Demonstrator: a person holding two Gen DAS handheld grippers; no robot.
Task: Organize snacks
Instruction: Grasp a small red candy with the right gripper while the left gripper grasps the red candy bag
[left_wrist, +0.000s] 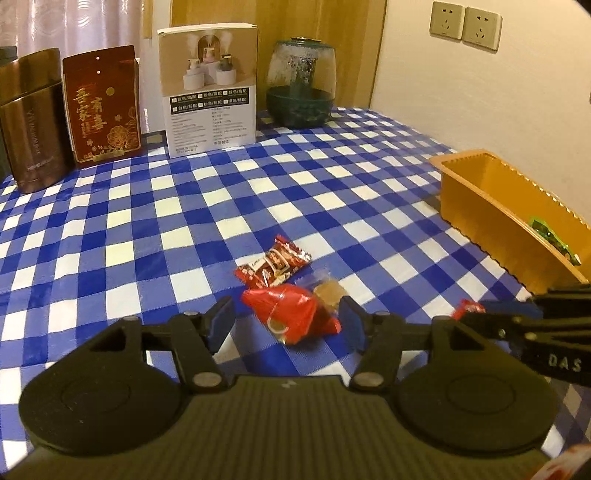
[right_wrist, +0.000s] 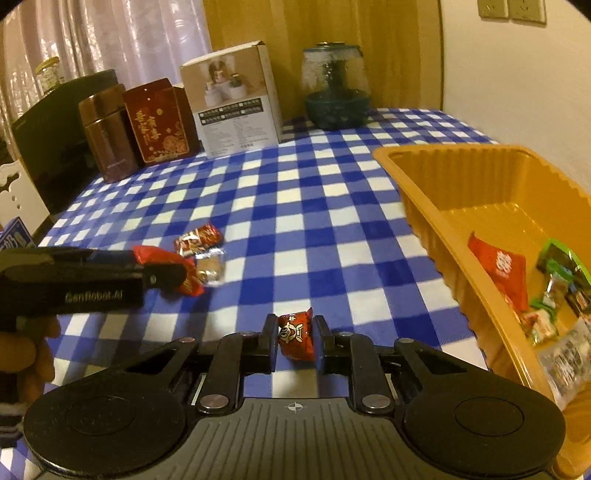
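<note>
My left gripper (left_wrist: 286, 323) is open, its jaws on either side of a red snack bag (left_wrist: 291, 310) on the checked tablecloth. Just beyond lie a red-and-white wrapped candy (left_wrist: 273, 266) and a clear-wrapped tan sweet (left_wrist: 328, 291). My right gripper (right_wrist: 295, 338) is shut on a small red candy packet (right_wrist: 295, 334), held low over the cloth to the left of the orange tray (right_wrist: 424, 221). The tray holds several snack packets, among them a red packet (right_wrist: 502, 269). In the left wrist view, the right gripper (left_wrist: 476, 310) and its packet show at the right.
At the table's back stand a brown canister (left_wrist: 31, 122), a dark red gift box (left_wrist: 101, 103), a white carton (left_wrist: 210, 88) and a glass-domed green jar (left_wrist: 301, 81). The orange tray (left_wrist: 487, 206) sits at the right edge by the wall. A black appliance (right_wrist: 55, 147) stands left.
</note>
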